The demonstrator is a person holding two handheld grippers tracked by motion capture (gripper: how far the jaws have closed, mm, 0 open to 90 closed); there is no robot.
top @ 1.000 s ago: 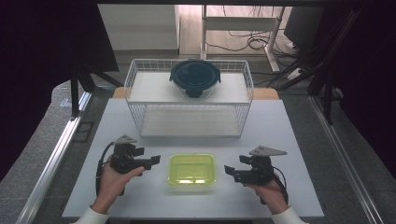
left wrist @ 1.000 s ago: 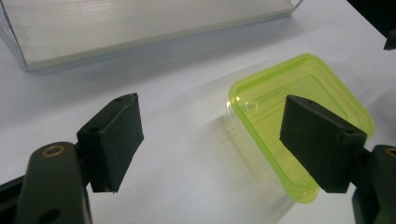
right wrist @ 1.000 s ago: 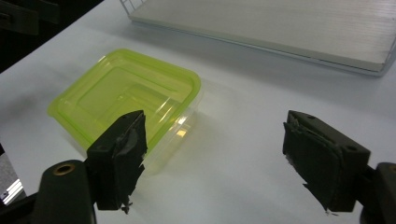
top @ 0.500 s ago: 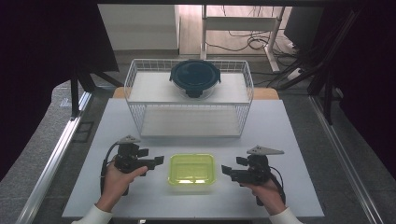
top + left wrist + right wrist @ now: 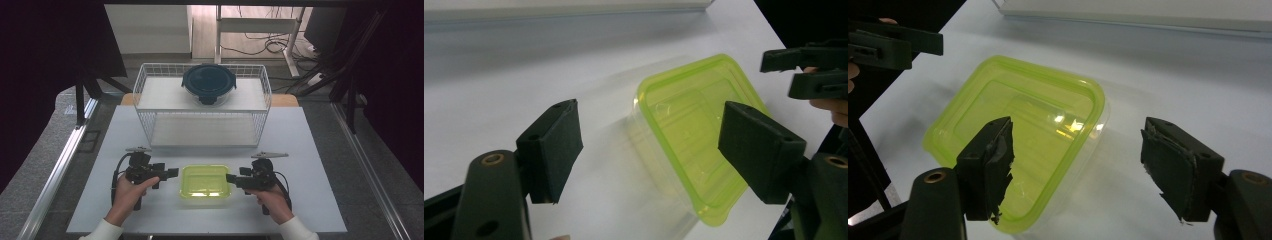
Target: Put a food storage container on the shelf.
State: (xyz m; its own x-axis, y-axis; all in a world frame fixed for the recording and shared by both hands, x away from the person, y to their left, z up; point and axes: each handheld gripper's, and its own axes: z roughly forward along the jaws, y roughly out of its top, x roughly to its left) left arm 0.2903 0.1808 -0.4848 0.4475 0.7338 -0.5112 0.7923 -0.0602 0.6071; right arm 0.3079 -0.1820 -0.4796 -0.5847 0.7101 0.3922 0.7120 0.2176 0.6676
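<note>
At the near middle of the white bench [image 5: 320, 150], a lime-green lidded container [image 5: 205, 182] lies flat, with a tool at either side. In the high view the left tool [image 5: 172, 173] sits at the container's 9 o'clock, its tips just short of the green rim, and the right tool [image 5: 231, 178] sits at 3 o'clock, its tips at the rim; whether they touch it cannot be told from there. Each is carried in a person's hand, with sleeves entering from 6 o'clock.

In the left gripper view the left tool [image 5: 651, 145] stands wide apart, with one corner of the container [image 5: 689, 130] between its jaws and no pad pressing on it. In the right gripper view the right tool [image 5: 1075, 167] is likewise well spread and has just been closing a little; the container's near corner [image 5: 1018, 135] lies between its jaws, and bare bench shows between the rim and the right-hand pad, so nothing is gripped.

At 12 o'clock from the container, well apart, a white wire basket [image 5: 150, 100] stands on the bench, with a round dark-lidded bowl [image 5: 208, 83] resting on top at the far side.
</note>
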